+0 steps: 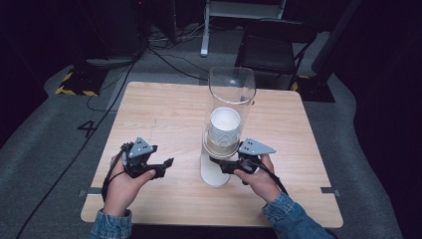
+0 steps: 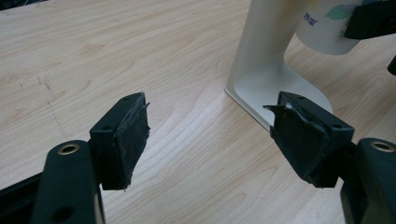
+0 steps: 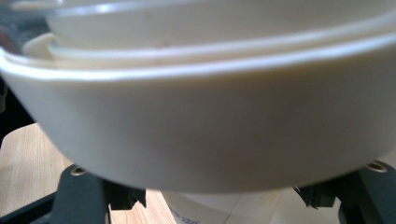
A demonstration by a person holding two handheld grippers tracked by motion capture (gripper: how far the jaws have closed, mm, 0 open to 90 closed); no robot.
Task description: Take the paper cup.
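We were drawing a cup (image 2: pixel 322 32) from the dispenser (image 1: pixel 226 124): right fingers (image 1: pixel 219 163) around it, closure unclear; left fingers (image 2: pixel 299 133) released; next, pull down.

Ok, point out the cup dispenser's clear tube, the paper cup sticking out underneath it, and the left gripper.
clear tube (image 1: pixel 232 87), high view, upper wall of the tube.
paper cup (image 2: pixel 327 28), left gripper view, printed side wall.
left gripper (image 2: pixel 210 135), left gripper view, midway between its open jaws.

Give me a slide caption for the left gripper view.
Open left gripper hovers over the wooden table beside the cup dispenser's white base.
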